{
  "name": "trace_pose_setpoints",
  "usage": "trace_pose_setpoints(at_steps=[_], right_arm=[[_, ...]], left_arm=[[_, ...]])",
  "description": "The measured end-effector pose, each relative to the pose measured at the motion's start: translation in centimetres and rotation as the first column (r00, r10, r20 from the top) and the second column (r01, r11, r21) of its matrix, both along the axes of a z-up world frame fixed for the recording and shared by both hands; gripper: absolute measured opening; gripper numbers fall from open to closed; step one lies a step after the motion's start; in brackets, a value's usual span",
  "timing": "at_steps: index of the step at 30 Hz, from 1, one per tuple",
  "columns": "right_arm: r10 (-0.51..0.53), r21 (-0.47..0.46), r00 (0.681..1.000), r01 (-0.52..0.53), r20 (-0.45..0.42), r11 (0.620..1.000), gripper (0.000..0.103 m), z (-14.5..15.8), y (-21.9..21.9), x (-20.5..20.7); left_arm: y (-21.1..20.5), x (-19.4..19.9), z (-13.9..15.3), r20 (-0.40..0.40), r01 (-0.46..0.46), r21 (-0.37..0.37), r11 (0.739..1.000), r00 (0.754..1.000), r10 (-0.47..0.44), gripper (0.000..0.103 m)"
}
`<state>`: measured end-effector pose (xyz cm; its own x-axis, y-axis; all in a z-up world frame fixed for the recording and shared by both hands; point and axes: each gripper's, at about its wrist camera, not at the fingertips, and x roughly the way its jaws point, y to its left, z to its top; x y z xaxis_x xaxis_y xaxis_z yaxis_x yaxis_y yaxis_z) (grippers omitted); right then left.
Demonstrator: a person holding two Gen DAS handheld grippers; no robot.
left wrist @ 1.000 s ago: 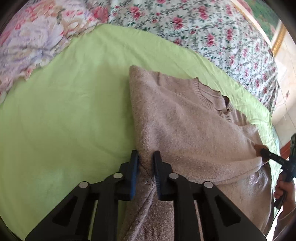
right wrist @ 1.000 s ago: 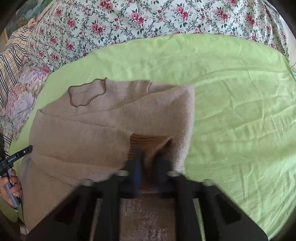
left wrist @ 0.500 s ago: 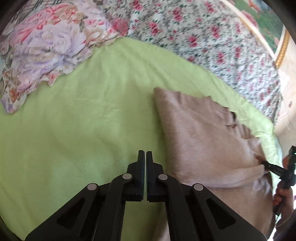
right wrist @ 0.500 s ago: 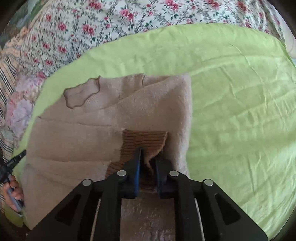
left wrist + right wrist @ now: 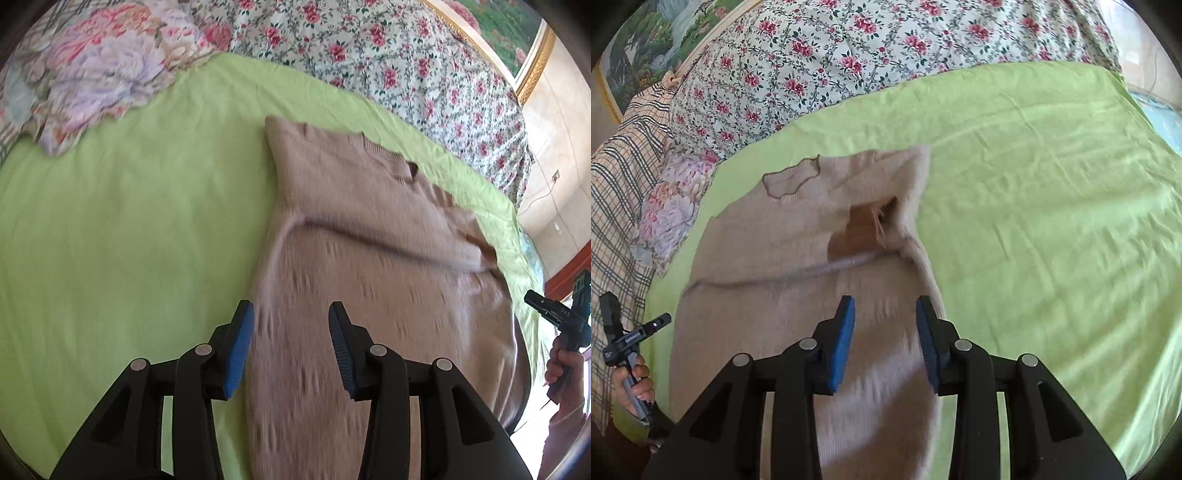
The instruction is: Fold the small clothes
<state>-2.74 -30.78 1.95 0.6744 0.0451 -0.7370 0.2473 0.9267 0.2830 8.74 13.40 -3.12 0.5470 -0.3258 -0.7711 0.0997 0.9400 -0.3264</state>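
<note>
A beige knit sweater (image 5: pixel 369 229) lies on the green sheet (image 5: pixel 129 229), its sleeves folded across the body and the neck toward the floral bedding. My left gripper (image 5: pixel 291 314) hovers over the sweater's lower left edge, its jaws opening with nothing pinched between them. In the right wrist view the same sweater (image 5: pixel 768 258) shows a brown ribbed cuff (image 5: pixel 862 232) near its right fold. My right gripper (image 5: pixel 884 308) hangs above the lower right part of the sweater, jaws opening and empty. Each view shows the other gripper (image 5: pixel 554 310) (image 5: pixel 631 332) at its edge.
Floral bedding (image 5: pixel 388 66) and a flowered pillow (image 5: pixel 99 74) lie beyond the sheet. A checked cloth (image 5: pixel 620 184) sits at the left in the right wrist view. A framed picture (image 5: pixel 517 40) hangs behind the bed. Green sheet (image 5: pixel 1052 221) spreads to the sweater's right.
Both grippers let go of the sweater's sleeves, drew back toward the hem and opened their jaws. The folded sleeves now rest flat across the body.
</note>
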Motion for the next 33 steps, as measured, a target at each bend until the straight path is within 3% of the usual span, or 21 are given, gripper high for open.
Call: trace_pose_setpoints(at_steps=[5, 8, 12, 17, 23, 25, 26, 27, 28, 33], right_arm=[[0.033, 0.030, 0.999, -0.032, -0.033, 0.999, 0.036, -1.5, 1.2, -6.3], [0.080, 0.043, 0.993, -0.077, -0.084, 0.996, 0.037, -3.2, 2.8, -9.4], [0.125, 0.101, 0.987, -0.114, -0.106, 0.988, 0.037, -5.2, 3.8, -12.4], [0.198, 0.149, 0.977, -0.186, -0.072, 0.971, 0.037, -6.3, 4.2, -14.7], [0.311, 0.193, 0.943, -0.286, -0.117, 0.939, 0.037, -8.9, 5.2, -14.4], [0.310, 0.197, 0.944, -0.285, -0.111, 0.938, 0.036, -9.4, 5.6, -14.4], [0.316, 0.191, 0.942, -0.291, -0.112, 0.937, 0.032, -9.4, 5.9, -14.3], [0.329, 0.190, 0.938, -0.304, -0.112, 0.933, 0.013, -9.4, 5.9, -14.3], [0.341, 0.198, 0.935, -0.318, -0.095, 0.927, 0.008, -9.1, 6.0, -14.5], [0.342, 0.273, 0.939, -0.338, 0.035, 0.900, 0.008, -6.5, 4.0, -16.5]], left_arm=[[0.7, -6.4, -1.4, -0.065, 0.014, -0.010, 1.000, 0.998, -0.015, 0.053], [0.8, -10.0, -2.6, -0.106, 0.034, -0.033, 0.999, 0.994, -0.037, 0.054], [0.2, -14.3, -3.1, -0.115, 0.083, -0.024, 0.996, 0.990, -0.085, 0.060], [-0.4, -17.4, -4.7, -0.160, 0.149, -0.038, 0.988, 0.975, -0.153, 0.059], [-1.1, -17.8, -6.7, -0.192, 0.174, -0.095, 0.980, 0.963, -0.190, 0.059], [-1.2, -18.0, -7.2, -0.200, 0.184, -0.099, 0.978, 0.959, -0.201, 0.053], [-1.3, -17.9, -7.3, -0.201, 0.192, -0.094, 0.977, 0.957, -0.207, 0.039], [-1.3, -18.1, -7.3, -0.200, 0.206, -0.088, 0.975, 0.955, -0.220, 0.017], [-1.5, -18.0, -7.2, -0.194, 0.215, -0.094, 0.972, 0.954, -0.230, 0.011], [-1.3, -19.4, -4.5, -0.096, 0.271, -0.082, 0.959, 0.956, -0.279, 0.008]])
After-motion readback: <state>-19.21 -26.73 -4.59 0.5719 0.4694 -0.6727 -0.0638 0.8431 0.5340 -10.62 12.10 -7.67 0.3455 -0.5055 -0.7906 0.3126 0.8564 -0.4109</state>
